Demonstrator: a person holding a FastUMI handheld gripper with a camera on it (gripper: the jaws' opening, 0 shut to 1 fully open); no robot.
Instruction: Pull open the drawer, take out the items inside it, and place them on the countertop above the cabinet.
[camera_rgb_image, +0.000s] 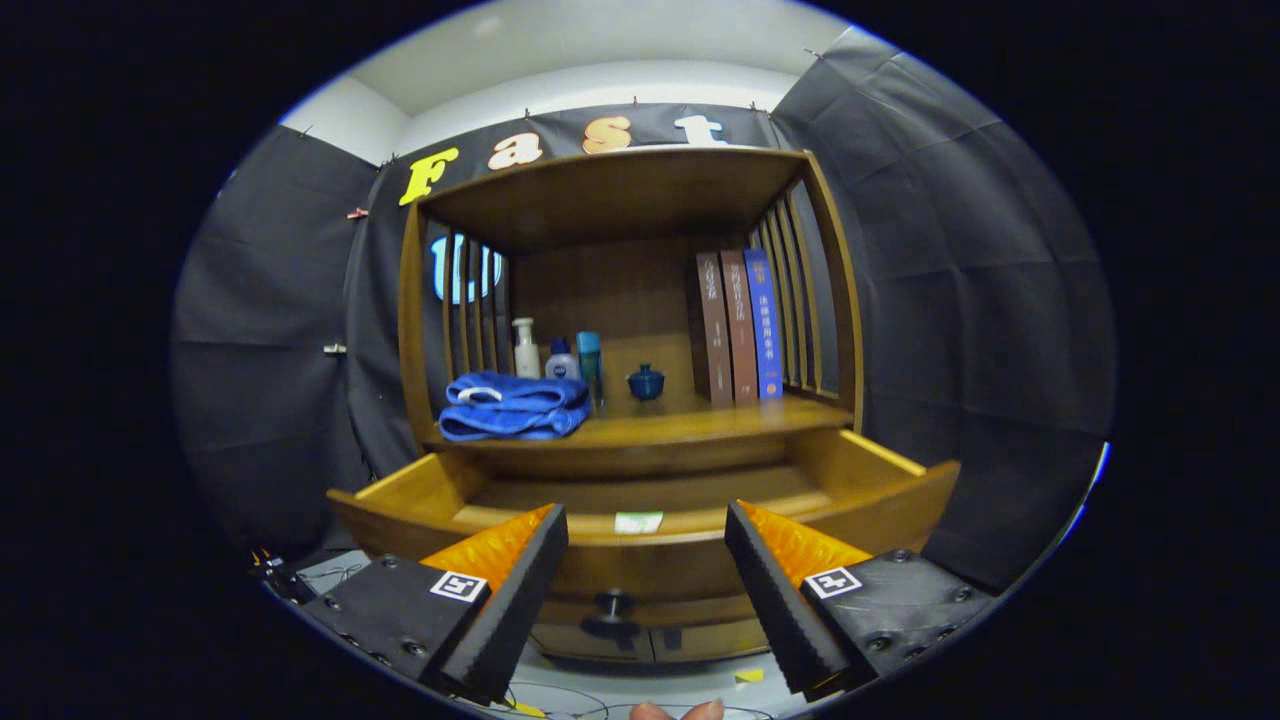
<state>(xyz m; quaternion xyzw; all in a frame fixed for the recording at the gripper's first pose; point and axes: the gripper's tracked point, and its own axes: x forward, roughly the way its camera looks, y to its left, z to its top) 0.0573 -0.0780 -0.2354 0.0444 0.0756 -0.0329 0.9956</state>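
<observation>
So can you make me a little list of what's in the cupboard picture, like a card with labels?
drawer: pulled open
in drawer: small pale item by the front wall
knob: between the fingers, untouched
gripper: fingers apart, holding nothing
countertop: blue towel, bottles, small blue pot, three books

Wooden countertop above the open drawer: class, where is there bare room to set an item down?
Bare patches: between the small blue lidded cup and the upright books, and the front strip ahead of them. Crowded: folded blue towel with bottles behind. The open gripper hovers before the drawer.
</observation>
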